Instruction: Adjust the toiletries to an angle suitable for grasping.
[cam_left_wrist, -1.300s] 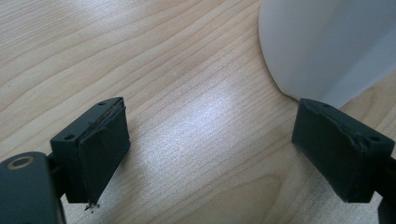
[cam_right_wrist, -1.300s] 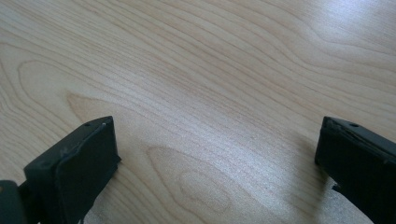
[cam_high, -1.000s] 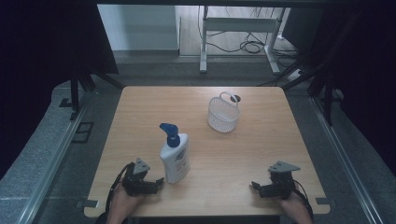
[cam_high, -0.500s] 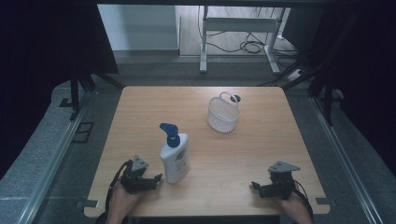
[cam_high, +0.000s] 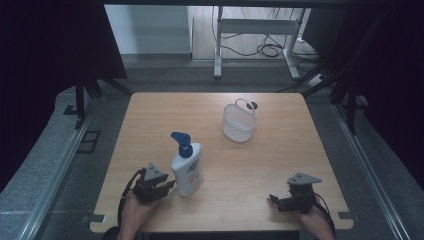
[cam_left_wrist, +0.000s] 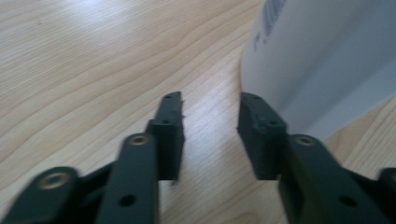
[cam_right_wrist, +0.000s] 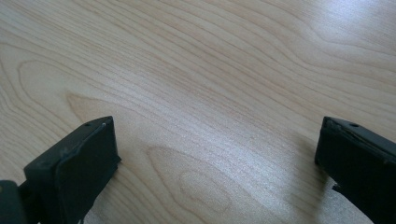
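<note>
A white lotion bottle (cam_high: 189, 170) with a blue pump head stands upright on the wooden table (cam_high: 260, 170), left of centre. My left gripper (cam_high: 170, 185) lies low on the table just left of the bottle's base. In the left gripper view its jaws (cam_left_wrist: 210, 100) have just been closing; they stand partly apart with only bare wood between them, and the bottle (cam_left_wrist: 322, 60) sits just outside the right-hand jaw. My right gripper (cam_high: 272, 200) rests near the front right edge. Its jaws (cam_right_wrist: 215, 126) are wide open over bare wood.
A white mesh basket (cam_high: 239, 122) with a handle stands upright at the back, right of centre. Beyond the table's far edge are a metal stand's legs (cam_high: 255, 30) and cables on the floor. Dark curtains flank both sides.
The left gripper's jaws have drawn closer together beside the bottle. Bottle, basket and right gripper have kept their places.
</note>
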